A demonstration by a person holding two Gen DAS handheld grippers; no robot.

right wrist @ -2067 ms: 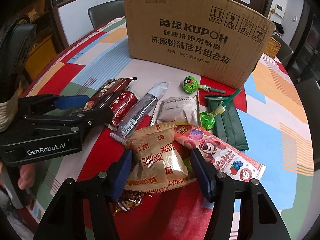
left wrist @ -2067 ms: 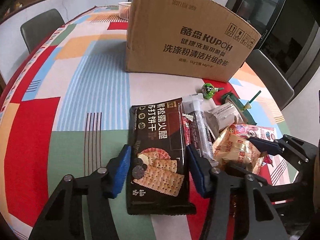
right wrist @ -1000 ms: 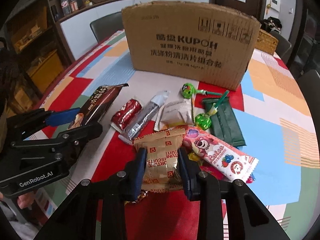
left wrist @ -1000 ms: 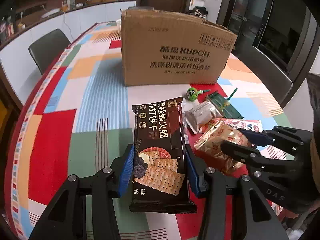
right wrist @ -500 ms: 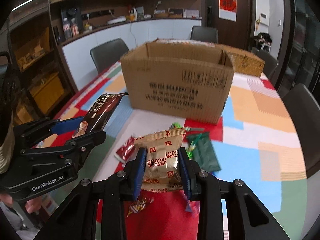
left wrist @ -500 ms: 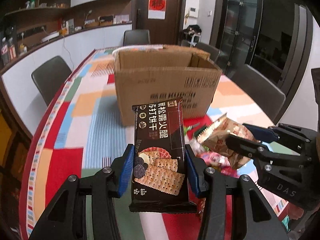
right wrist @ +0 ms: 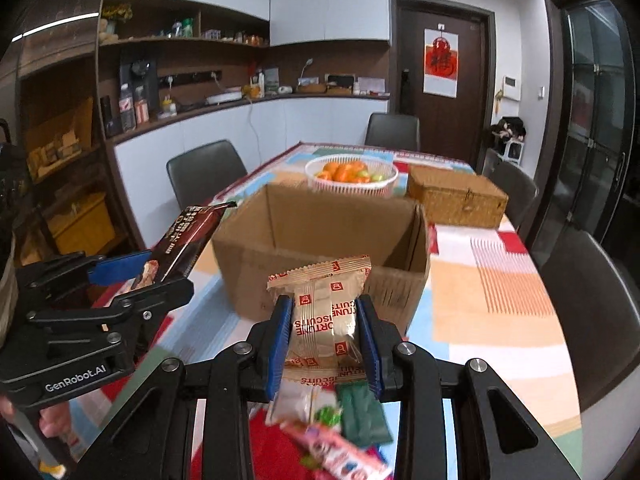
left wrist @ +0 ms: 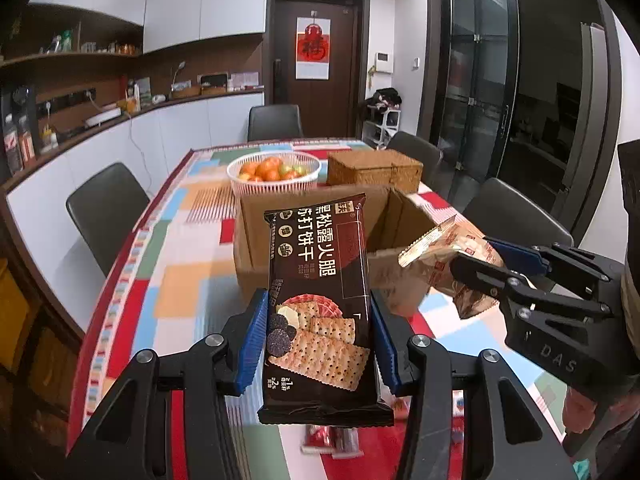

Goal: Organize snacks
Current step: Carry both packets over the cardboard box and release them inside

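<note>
My left gripper (left wrist: 318, 338) is shut on a dark brown cracker packet (left wrist: 320, 280), held upright in the air in front of the open cardboard box (left wrist: 396, 216). My right gripper (right wrist: 325, 344) is shut on a tan biscuit packet (right wrist: 324, 304), also lifted, just short of the box (right wrist: 320, 224). In the right wrist view the left gripper (right wrist: 132, 276) holds the cracker packet (right wrist: 188, 236) at the box's left corner. In the left wrist view the right gripper (left wrist: 492, 260) holds the biscuit packet (left wrist: 444, 256) at the box's right side. The box looks empty inside.
Loose snacks (right wrist: 340, 420) lie on the colourful tablecloth (right wrist: 480, 280) below the grippers. Behind the box stand a white basket of oranges (right wrist: 351, 172) and a wicker box (right wrist: 456, 196). Dark chairs (right wrist: 204, 172) surround the table.
Both grippers closed on their packets, then rose from the table with them and moved toward the box, whose open top now shows.
</note>
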